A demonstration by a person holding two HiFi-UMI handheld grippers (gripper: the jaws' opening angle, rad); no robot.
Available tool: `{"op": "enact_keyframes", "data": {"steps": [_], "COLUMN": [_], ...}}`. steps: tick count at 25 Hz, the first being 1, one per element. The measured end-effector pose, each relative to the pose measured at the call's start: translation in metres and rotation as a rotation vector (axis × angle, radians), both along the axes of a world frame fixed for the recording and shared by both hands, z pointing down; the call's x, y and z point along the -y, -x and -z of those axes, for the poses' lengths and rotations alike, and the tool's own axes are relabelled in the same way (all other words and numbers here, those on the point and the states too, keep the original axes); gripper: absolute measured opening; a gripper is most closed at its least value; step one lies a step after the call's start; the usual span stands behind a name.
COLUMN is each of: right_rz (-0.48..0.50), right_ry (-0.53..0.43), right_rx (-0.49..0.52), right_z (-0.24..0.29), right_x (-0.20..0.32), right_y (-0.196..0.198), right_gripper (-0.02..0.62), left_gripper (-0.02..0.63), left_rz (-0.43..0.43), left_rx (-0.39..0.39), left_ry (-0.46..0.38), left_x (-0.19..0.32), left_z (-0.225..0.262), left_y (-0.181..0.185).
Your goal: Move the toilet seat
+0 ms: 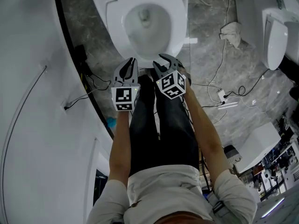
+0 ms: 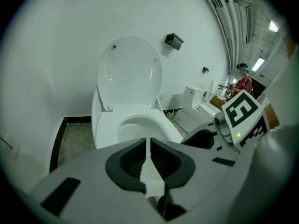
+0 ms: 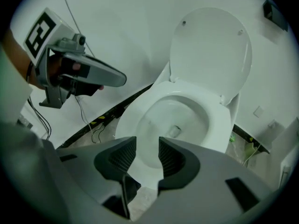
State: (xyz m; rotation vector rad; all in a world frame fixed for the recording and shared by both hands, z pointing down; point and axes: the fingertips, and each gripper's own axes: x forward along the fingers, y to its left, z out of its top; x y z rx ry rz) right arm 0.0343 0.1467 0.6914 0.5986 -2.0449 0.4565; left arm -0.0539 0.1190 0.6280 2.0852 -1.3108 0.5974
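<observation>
The white toilet has its seat ring (image 1: 116, 29) lying flat on the bowl and its lid (image 2: 131, 73) standing up against the wall. Both grippers hover just before the bowl's front edge, touching nothing. My left gripper (image 1: 127, 68) is shut and empty; in the left gripper view its jaws (image 2: 148, 143) meet in front of the seat ring (image 2: 140, 119). My right gripper (image 1: 163, 62) stands open with nothing between its fingers; in the right gripper view (image 3: 147, 155) the bowl shows through the gap, with the seat ring (image 3: 219, 120) and the lid (image 3: 210, 50) beyond.
A white wall (image 1: 32, 101) runs along the left. Cables (image 1: 219, 78) and a power strip lie on the grey floor to the right, with a crumpled cloth (image 1: 232, 32), a second toilet (image 1: 275, 36) and a white box (image 1: 257, 143). A person (image 2: 243, 81) stands far off.
</observation>
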Motion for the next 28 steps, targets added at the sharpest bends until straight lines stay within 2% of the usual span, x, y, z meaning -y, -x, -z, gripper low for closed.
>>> {"op": "enact_keyframes", "data": {"steps": [4, 19, 28], "right_rz": [0.108, 0.372, 0.463], "right_ry": [0.025, 0.14, 0.187], "right_rx": [-0.023, -0.079, -0.127], "right_z": [-0.02, -0.073, -0.097], "right_x": [-0.012, -0.054, -0.071], "right_y": [0.012, 0.029, 0.038], "right_gripper": [0.175, 0.262, 0.275], "left_gripper": [0.026, 0.026, 0.026], "left_rz": [0.009, 0.055, 0.084], "left_rx": [-0.005, -0.009, -0.005], "left_ry": [0.002, 0.029, 0.056], "left_x": [-0.003, -0.023, -0.04], "left_z": [-0.005, -0.021, -0.027], "left_y": [0.0, 0.017, 0.032]}}
